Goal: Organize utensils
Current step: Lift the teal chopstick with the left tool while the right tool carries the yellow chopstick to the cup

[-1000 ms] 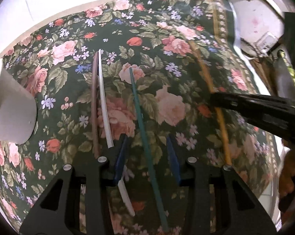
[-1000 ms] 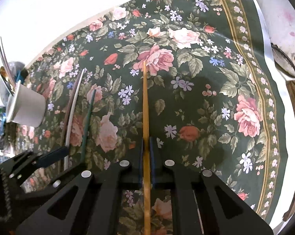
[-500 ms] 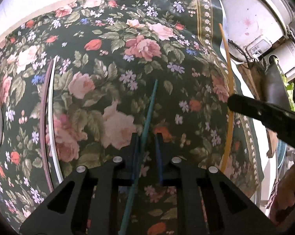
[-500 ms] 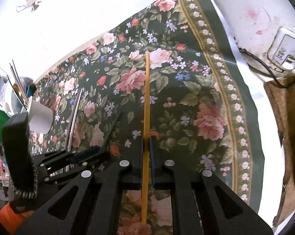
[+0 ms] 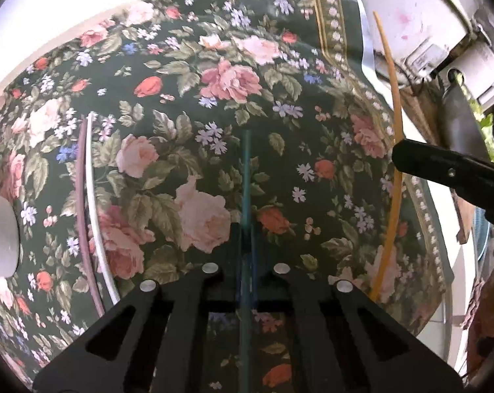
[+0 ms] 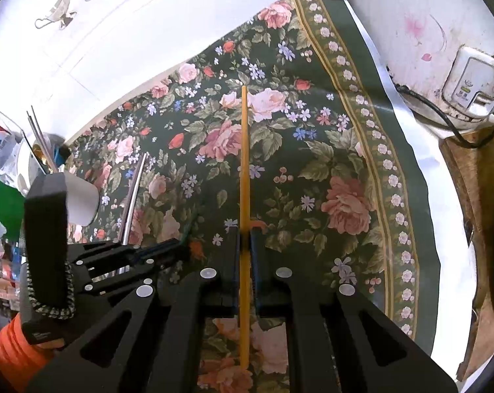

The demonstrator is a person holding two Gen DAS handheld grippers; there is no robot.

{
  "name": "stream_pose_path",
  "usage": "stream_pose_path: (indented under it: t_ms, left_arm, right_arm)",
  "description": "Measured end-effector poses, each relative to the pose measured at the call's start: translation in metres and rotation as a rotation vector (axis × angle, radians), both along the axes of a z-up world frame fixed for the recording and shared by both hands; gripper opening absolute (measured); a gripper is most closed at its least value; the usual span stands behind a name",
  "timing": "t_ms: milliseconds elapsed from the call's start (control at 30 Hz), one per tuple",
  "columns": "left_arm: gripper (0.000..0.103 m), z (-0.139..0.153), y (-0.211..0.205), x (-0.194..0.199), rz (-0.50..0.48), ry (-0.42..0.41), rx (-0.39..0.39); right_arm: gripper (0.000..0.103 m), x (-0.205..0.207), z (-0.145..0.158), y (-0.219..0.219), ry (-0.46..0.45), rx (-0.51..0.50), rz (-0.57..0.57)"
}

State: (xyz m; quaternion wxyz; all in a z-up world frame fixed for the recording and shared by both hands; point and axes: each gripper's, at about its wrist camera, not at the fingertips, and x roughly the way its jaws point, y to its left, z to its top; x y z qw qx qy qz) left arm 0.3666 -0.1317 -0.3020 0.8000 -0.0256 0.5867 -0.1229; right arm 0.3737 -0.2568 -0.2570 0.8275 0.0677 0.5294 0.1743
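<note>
The left gripper [image 5: 246, 245] has just closed: a second ago its jaws stood apart either side of the green chopstick [image 5: 246, 177], and now they clamp it, the stick running straight out ahead from between the pads. It seems lifted clear of the floral tablecloth [image 5: 214, 75], though the blur makes that hard to judge. The right gripper [image 6: 245, 232] holds the yellow chopstick [image 6: 244, 150] pinched between its pads as before, but now raised off the cloth, its tip pointing away over the roses.

Just left of the left gripper, the brown chopstick [image 5: 80, 177] and white chopstick [image 5: 90, 177] lie side by side on the cloth, where they lay earlier. Further left stands a white cup [image 6: 83, 203], and beyond it a holder with utensils [image 6: 42, 150]. Far right sits a white rice cooker [image 6: 427, 42].
</note>
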Motion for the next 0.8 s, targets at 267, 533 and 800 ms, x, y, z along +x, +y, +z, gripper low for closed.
stream_pose_path:
  t_ms: [267, 533, 800]
  left_arm:
    - [0.003, 0.049, 0.020, -0.030, 0.006, -0.144, -0.002]
    - [0.003, 0.094, 0.046, -0.063, 0.070, -0.293, -0.002]
    - [0.003, 0.142, 0.086, -0.087, 0.161, -0.438, -0.035]
  right_arm:
    - [0.006, -0.012, 0.023, 0.016, -0.071, -0.002, 0.017]
    - [0.006, -0.027, 0.051, 0.043, -0.158, -0.010, 0.047]
    - [0.005, -0.037, 0.077, 0.075, -0.229, -0.004, 0.088]
